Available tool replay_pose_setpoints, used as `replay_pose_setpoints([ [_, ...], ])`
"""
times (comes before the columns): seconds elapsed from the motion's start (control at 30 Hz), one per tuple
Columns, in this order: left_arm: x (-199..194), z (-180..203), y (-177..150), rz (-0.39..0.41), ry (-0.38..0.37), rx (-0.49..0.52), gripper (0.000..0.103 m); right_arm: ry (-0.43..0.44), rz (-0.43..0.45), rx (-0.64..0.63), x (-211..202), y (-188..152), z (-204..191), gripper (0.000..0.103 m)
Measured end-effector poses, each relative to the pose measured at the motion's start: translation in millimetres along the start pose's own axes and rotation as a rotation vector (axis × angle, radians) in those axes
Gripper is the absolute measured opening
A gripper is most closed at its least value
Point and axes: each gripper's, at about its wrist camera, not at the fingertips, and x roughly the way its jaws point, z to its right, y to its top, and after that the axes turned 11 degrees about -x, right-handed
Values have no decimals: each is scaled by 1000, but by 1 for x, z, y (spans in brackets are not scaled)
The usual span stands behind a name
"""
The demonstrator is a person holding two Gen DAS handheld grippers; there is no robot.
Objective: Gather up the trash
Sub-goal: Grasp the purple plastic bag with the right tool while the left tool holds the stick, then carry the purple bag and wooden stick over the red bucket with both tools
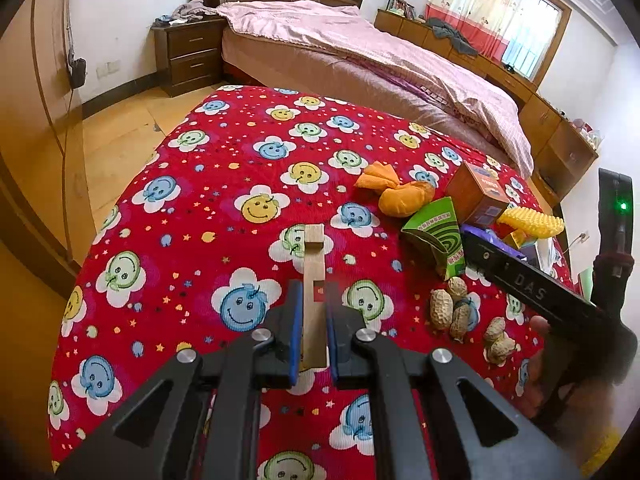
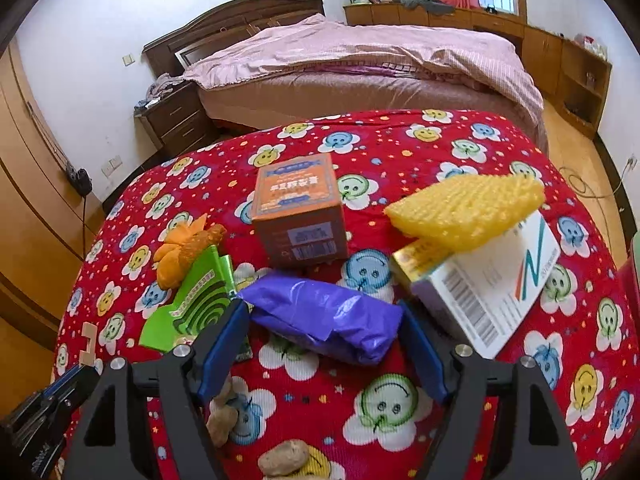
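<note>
Here we read the table left to right.
Left gripper [image 1: 314,336]: clenched on a wooden stick [image 1: 314,276].
Green carton [image 2: 192,304]: torn open, contents unseen.
Purple wrapper [image 2: 324,316]: lying on the red cloth [image 2: 400,148], between the released jaws of the right gripper [image 2: 324,344].
Orange box [image 2: 298,212]: closed, behind the wrapper.
White box [image 2: 484,292]: under yellow foam [image 2: 464,212].

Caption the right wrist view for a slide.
Open right gripper straddles a purple plastic bag amid boxes, peels and peanuts on the red smiley-flower cloth.
</note>
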Motion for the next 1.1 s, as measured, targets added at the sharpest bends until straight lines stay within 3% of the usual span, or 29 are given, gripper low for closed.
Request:
replay_pose_setpoints([
  [0.13,-1,3,-1,-1,-3,5,10,-11,9,9,0,-1,1,69],
  [0.23,-4,7,-2,2,-7,15,10,27,7,35,-6,-3,8,64],
  [0.57,-18,28,-9,14,-41,54,10,92,39,75,-49,-23,22,64],
  [1.1,-43,66,-27,7,-109,118,10,86,131,139,-128,-64,68,64],
])
